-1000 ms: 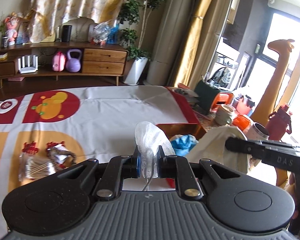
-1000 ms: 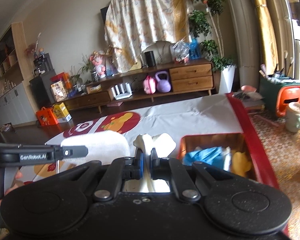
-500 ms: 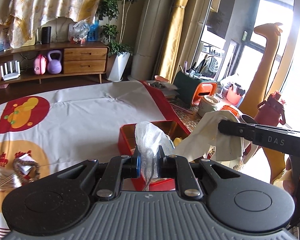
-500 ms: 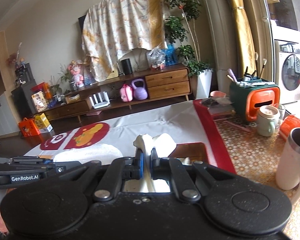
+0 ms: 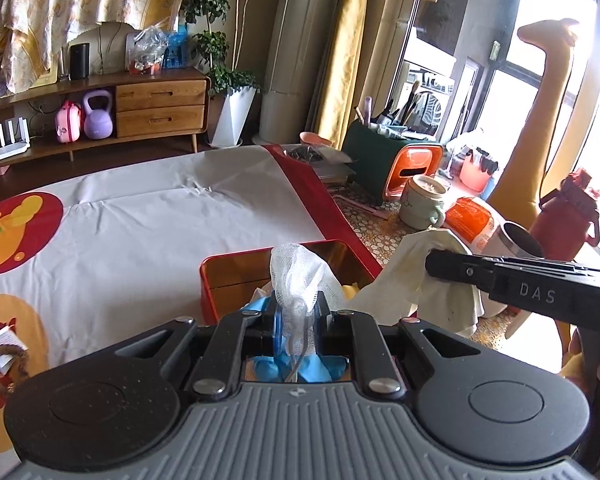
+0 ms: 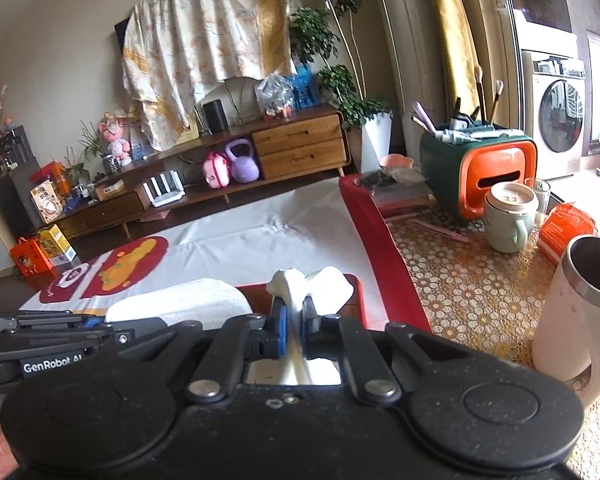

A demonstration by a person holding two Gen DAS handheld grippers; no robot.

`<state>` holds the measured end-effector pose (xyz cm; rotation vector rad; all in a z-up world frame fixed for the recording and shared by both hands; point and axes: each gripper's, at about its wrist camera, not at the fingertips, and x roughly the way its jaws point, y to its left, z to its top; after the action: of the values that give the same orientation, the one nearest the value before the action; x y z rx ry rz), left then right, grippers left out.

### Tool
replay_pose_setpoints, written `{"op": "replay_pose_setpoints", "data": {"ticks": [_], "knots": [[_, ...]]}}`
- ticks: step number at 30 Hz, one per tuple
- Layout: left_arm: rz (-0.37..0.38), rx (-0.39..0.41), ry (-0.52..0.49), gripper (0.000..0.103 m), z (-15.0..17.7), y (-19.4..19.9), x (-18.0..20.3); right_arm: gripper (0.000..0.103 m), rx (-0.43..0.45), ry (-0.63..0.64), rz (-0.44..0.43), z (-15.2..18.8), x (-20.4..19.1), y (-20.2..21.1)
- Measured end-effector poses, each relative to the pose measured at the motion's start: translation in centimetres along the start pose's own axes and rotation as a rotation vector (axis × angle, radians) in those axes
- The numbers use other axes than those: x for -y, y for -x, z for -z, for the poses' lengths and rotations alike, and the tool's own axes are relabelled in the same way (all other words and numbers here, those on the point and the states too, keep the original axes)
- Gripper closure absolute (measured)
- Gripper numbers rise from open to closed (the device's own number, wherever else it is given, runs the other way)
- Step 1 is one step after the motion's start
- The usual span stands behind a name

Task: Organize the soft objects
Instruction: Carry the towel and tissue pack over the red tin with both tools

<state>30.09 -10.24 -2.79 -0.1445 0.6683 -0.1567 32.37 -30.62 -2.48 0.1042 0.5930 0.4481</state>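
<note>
The left gripper (image 5: 298, 314) is clenched on a wad of white gauze (image 5: 298, 270), which sticks up between its blue pads, and the right gripper (image 6: 294, 326) is clamped tight on a cream cloth (image 6: 320, 282) whose loose end hangs down and back under the fingers. In the left wrist view that cloth (image 5: 412, 284) shows from the side, drooping from the tip of the right gripper (image 5: 434, 266) at the right of the frame. Both are headed, by my reading, for the red box (image 5: 220, 280) that sits at the table's right edge, on the white part of the tablecloth (image 5: 160, 224) and against its red border. The box already holds a blue soft thing (image 5: 260, 304) and something yellow (image 5: 350, 290). What the drop turns on is height and side. The gauze hangs straight above the near half of the box, with the blue thing directly beneath the left fingers, so this hand looks nearer and need only lower and let go. The cloth hangs over the box's right rim, part of it outside, so the right hand probably has to shift inward toward the left one before it opens, or the tail may drape over the rim. The right wrist view shows only a red strip of the box (image 6: 358, 294) beyond the cloth. How far above it the cloth hangs cannot be told.
</note>
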Motion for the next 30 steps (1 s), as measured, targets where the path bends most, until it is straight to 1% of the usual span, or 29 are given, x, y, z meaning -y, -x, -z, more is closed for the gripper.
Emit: {"op": "replay_pose_setpoints", "data": {"ticks": [4,8,14,20,22,27,30], "knots": [[-0.011,-0.025,-0.001,0.089,-0.3,-2.3,0.4,0.096,-0.012,-0.002,0.016,-0.3,0.7,-1.4],[-0.024,-0.032,-0.013,0.089,-0.6,-4.2,0.8,0.096,-0.02,-0.016,0.019,-0.7,1.5,-3.2],[-0.036,-0.038,-0.019,0.089,-1.2,-6.8,0.9,0.095,-0.039,-0.012,0.014,-0.8,1.8,-5.6],[-0.027,-0.028,-0.007,0.089,-2.3,-8.6,0.8,0.094,-0.061,-0.017,0.004,-0.4,2.3,-6.9],[-0.026,-0.031,-0.007,0.089,-2.1,-9.1,0.7,0.094,-0.079,-0.013,-0.001,0.0,2.4,-7.5],[-0.025,-0.081,0.006,0.089,-0.7,-10.7,0.3,0.093,-0.13,-0.005,-0.013,1.6,2.3,-8.7],[-0.006,-0.113,0.017,0.089,0.0,-11.4,-0.2,0.093,-0.155,0.002,-0.021,2.5,2.1,-9.3]]}}
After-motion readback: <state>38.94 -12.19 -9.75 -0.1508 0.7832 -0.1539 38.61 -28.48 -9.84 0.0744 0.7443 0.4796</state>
